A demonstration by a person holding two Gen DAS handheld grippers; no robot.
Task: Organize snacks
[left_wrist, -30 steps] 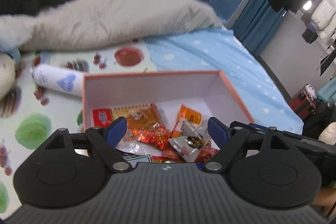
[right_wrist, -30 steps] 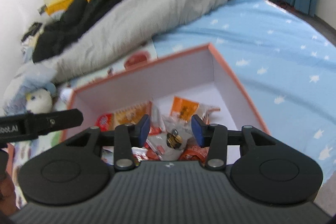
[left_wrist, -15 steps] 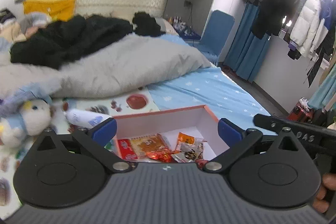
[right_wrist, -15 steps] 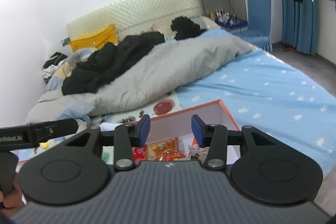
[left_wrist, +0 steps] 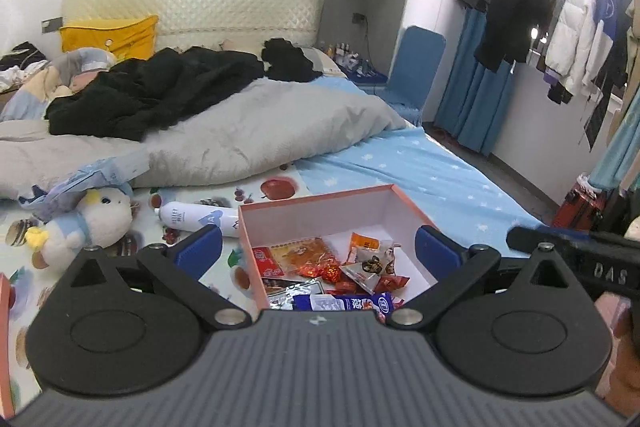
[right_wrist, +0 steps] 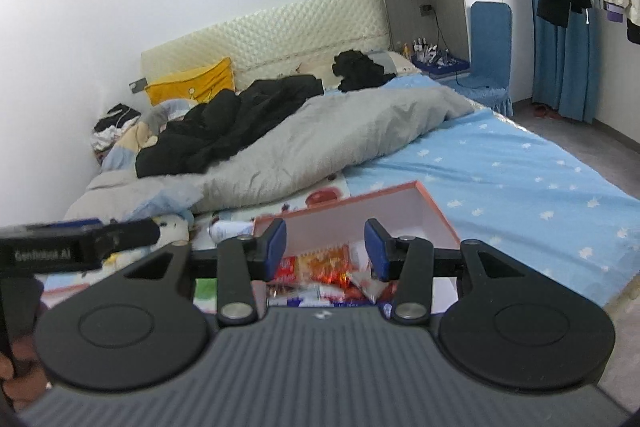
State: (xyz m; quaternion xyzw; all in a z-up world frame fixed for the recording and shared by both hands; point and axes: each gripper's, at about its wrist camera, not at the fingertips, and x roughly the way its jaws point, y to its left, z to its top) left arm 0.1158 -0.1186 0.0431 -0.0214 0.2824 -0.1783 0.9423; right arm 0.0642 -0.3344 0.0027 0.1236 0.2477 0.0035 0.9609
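The snacks [left_wrist: 340, 273] lie in a loose heap inside an open box [left_wrist: 320, 201] with orange outer walls and a white inside; the box sits on the bed [left_wrist: 420, 167], near its foot, half on a fruit-print mat [left_wrist: 280, 187] and beside the blue star-print sheet. Among the packets are an orange one, red wrappers, silver ones and a blue-and-white bar at the near edge.

The left hand-held gripper [left_wrist: 318, 247] hangs above the box with its blue pads spread wide apart and nothing between them. The right hand-held gripper [right_wrist: 326, 247] also hangs above the box, its pads partly apart and holding nothing.

Just left of the box lies a white tube [left_wrist: 192, 217], and further left a plush duck [left_wrist: 88, 223]. Behind them a grey blanket [left_wrist: 260, 139] and black clothes [left_wrist: 160, 91] are piled towards the headboard, with a yellow pillow [left_wrist: 108, 37] against it. A blue chair [left_wrist: 416, 63] stands beside the bed.
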